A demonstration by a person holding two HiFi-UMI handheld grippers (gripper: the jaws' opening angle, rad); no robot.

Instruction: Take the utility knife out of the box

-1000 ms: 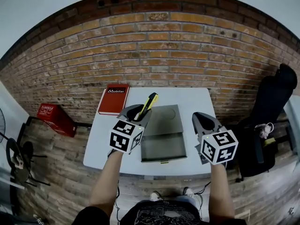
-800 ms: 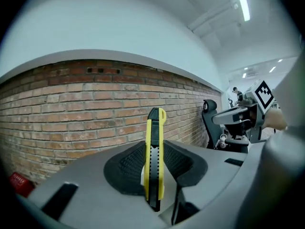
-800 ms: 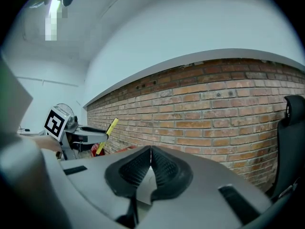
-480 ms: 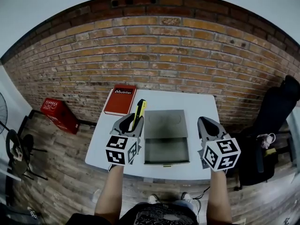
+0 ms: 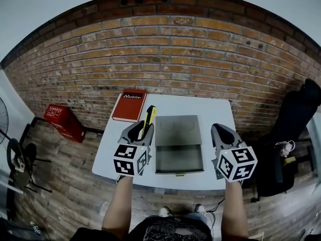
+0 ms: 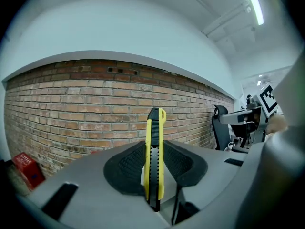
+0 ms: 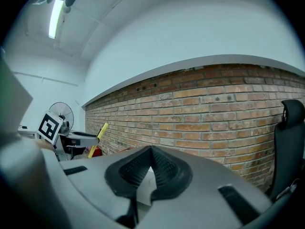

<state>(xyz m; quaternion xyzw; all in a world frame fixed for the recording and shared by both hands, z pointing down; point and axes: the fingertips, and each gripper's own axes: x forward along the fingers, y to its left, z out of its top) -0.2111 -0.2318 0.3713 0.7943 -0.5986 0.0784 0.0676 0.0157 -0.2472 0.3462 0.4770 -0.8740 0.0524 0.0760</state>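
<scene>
A yellow and black utility knife [image 5: 147,120] stands clamped between the jaws of my left gripper [image 5: 142,129], held above the white table [image 5: 210,109] just left of the box. In the left gripper view the knife [image 6: 154,156] rises upright between the black pads, tip toward the brick wall. The grey box [image 5: 178,145] lies open in the middle of the table, its lid folded back and its inside looking bare. My right gripper [image 5: 222,136] hovers right of the box, jaws shut with nothing between them [image 7: 151,168]. The knife [image 7: 96,138] also shows far left in the right gripper view.
A red book [image 5: 129,105] lies at the table's far left corner. A brick wall runs behind the table. A red crate [image 5: 62,121] sits on the wooden floor to the left, and a black office chair [image 5: 296,129] stands to the right.
My left gripper has carried the knife leftward, from over the box's lid to beside the box, and the knife has turned from tilted to nearly straight. The right gripper stayed put.
</scene>
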